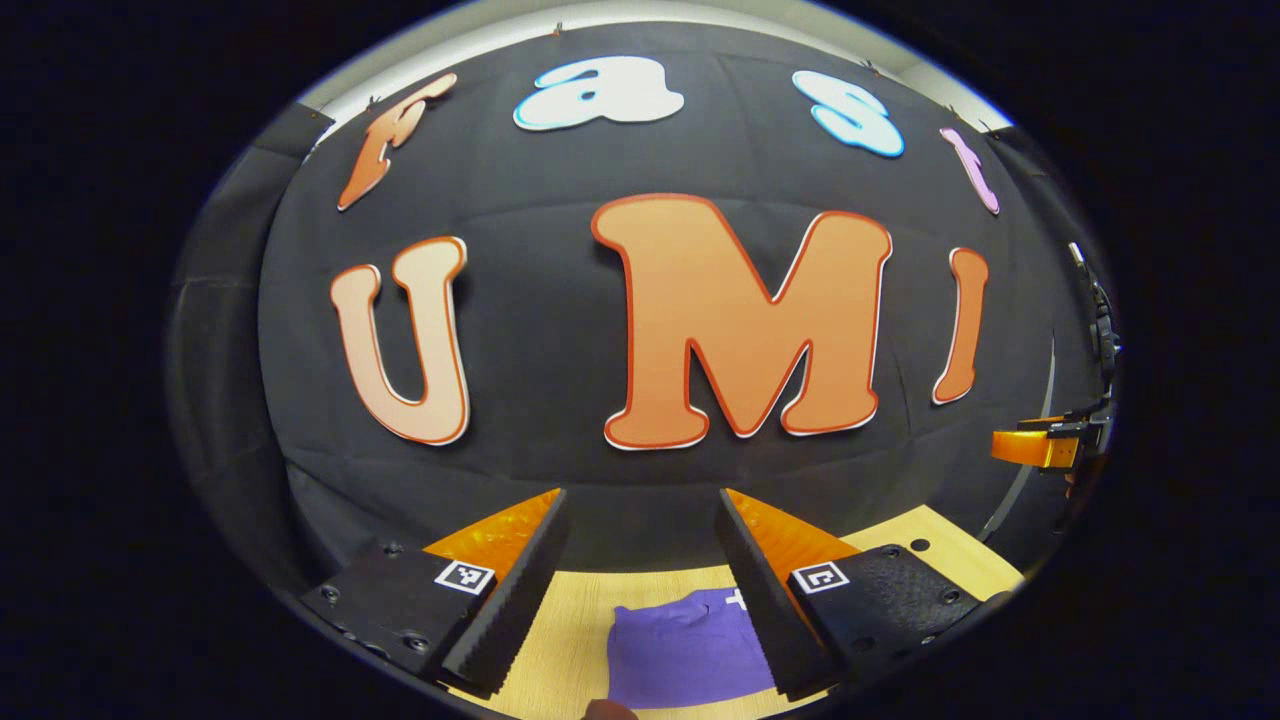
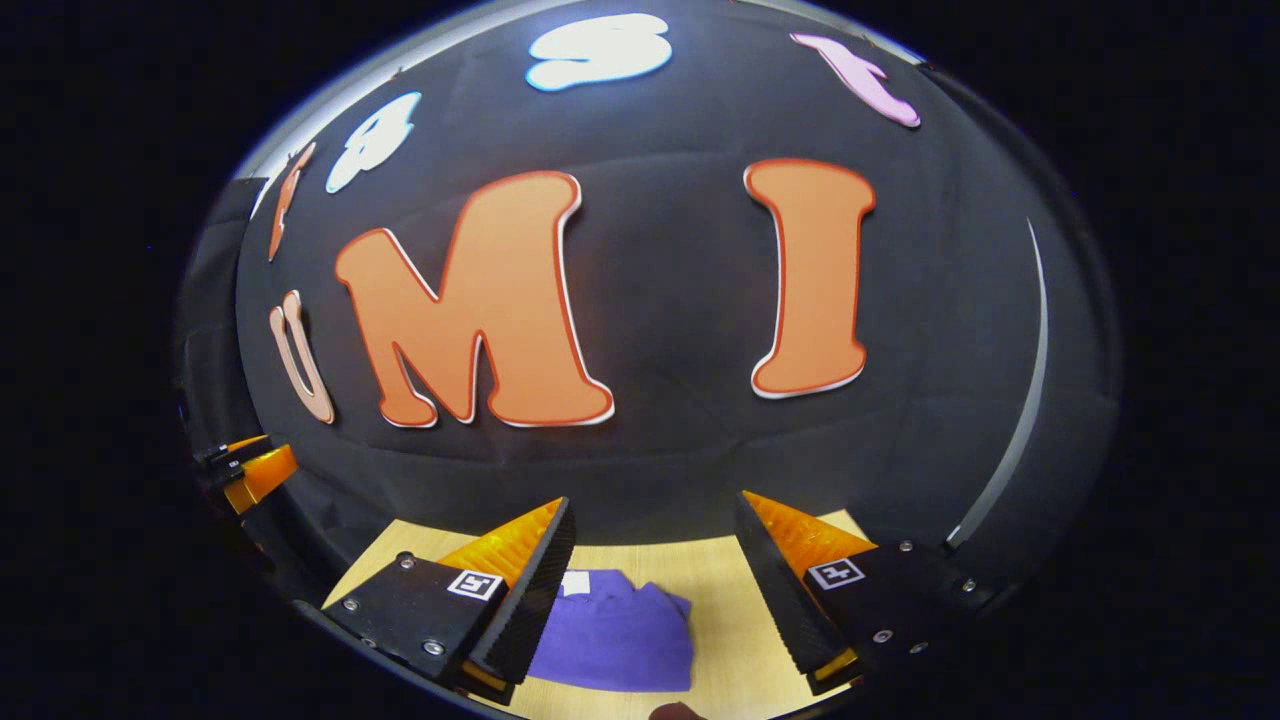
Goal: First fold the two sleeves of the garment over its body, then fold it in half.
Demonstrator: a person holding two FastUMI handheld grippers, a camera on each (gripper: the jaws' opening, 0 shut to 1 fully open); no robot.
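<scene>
Light wooden table [image 1: 570, 620] [image 2: 725, 610] abutting the foot of the black cloth wall [image 1: 560, 330] [image 2: 670, 330] behind it.

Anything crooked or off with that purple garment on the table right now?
Nothing stands out. The purple garment lies as a compact bundle on the wooden table, with both grippers open above it, touching nothing.

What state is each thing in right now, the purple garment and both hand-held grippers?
Purple garment: lying on the wooden table in a compact bundle, held by neither gripper.
Left hand-held gripper: open, fingers spread, raised above the garment, holding nothing.
Right hand-held gripper: open, fingers spread, raised above the table, holding nothing.
</scene>
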